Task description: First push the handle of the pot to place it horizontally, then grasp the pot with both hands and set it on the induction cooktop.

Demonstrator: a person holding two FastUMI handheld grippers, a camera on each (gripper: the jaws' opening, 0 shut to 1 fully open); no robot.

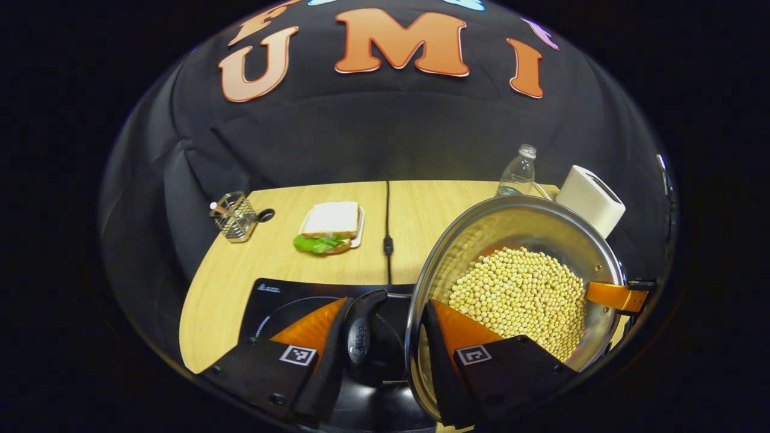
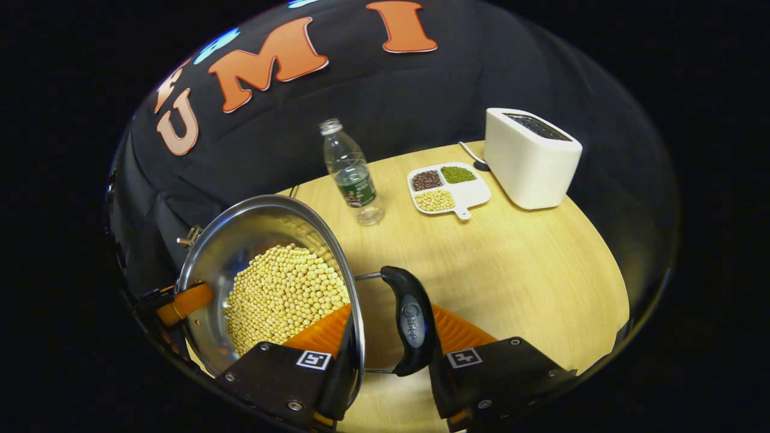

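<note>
A steel pot (image 1: 517, 225) (image 2: 240, 237) holds a heap of soybeans (image 1: 523, 294) (image 2: 283, 294). My left gripper (image 1: 388, 304) is shut across the pot's black handle (image 1: 360, 343) and rim, with one finger inside the wall. On the opposite side my right gripper (image 2: 391, 310) is shut the same way on the other handle (image 2: 412, 319). Each view shows the other gripper's finger at the pot's far rim. The black induction cooktop (image 1: 283, 300) lies under my left gripper, and the pot overlaps its right part. I cannot tell whether the pot touches anything below.
On the wooden table (image 2: 529, 270) stand a plastic bottle (image 1: 517, 174) (image 2: 352, 174), a white toaster (image 1: 592, 198) (image 2: 532, 159) and a divided dish of beans (image 2: 448, 186). Behind the cooktop are a sandwich on a plate (image 1: 329, 227), a wire holder (image 1: 234, 216) and a black cable (image 1: 388, 228).
</note>
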